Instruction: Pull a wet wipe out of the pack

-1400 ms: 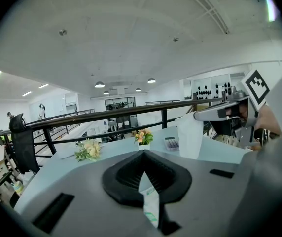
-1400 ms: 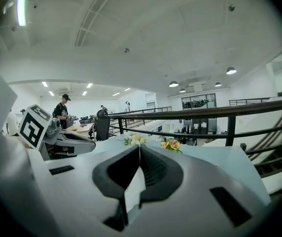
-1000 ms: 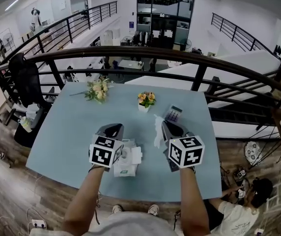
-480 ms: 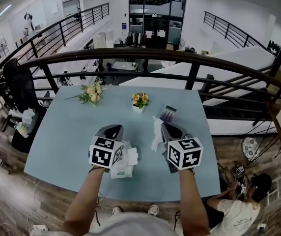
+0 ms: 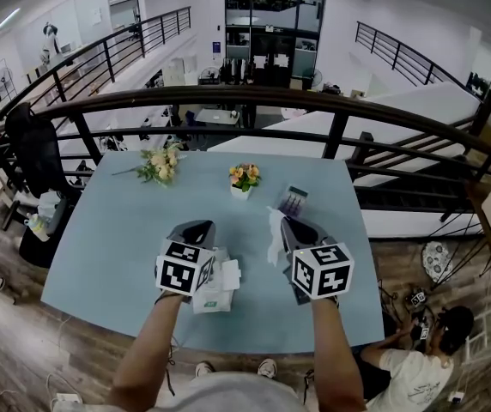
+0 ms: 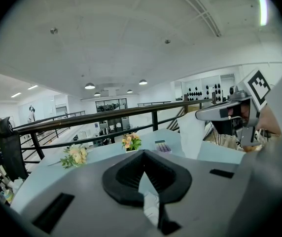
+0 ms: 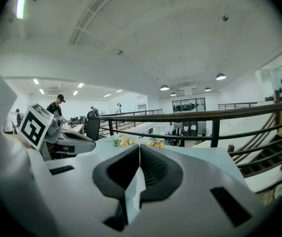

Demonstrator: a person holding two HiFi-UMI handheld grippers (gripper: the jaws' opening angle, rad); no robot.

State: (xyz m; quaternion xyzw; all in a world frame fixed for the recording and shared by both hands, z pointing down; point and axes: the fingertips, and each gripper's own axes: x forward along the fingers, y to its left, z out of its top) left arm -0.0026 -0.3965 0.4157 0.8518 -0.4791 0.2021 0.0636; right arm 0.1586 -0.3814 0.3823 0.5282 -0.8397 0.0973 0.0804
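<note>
The wet wipe pack point(image 5: 215, 293), white with a green label, lies on the pale blue table point(image 5: 117, 230) with its flap open, under the body of my left gripper point(image 5: 196, 227). That gripper's jaws meet at the tips point(image 6: 143, 154) with nothing pinched; the table and a bit of white show through the gap behind them. My right gripper point(image 5: 287, 221) is shut on a white wet wipe point(image 5: 274, 237), which hangs free from its tips above the table, to the right of the pack. The left gripper view shows the wipe point(image 6: 191, 137) dangling from the right gripper point(image 6: 200, 115). A pale strip point(image 7: 132, 189) sits between the right jaws.
At the far side of the table stand a small pot of orange flowers point(image 5: 244, 178), a loose bouquet point(image 5: 161, 163) to its left and a small striped box point(image 5: 293, 200). A dark railing point(image 5: 254, 101) runs just beyond the table. A person point(image 5: 426, 350) sits on the floor at lower right.
</note>
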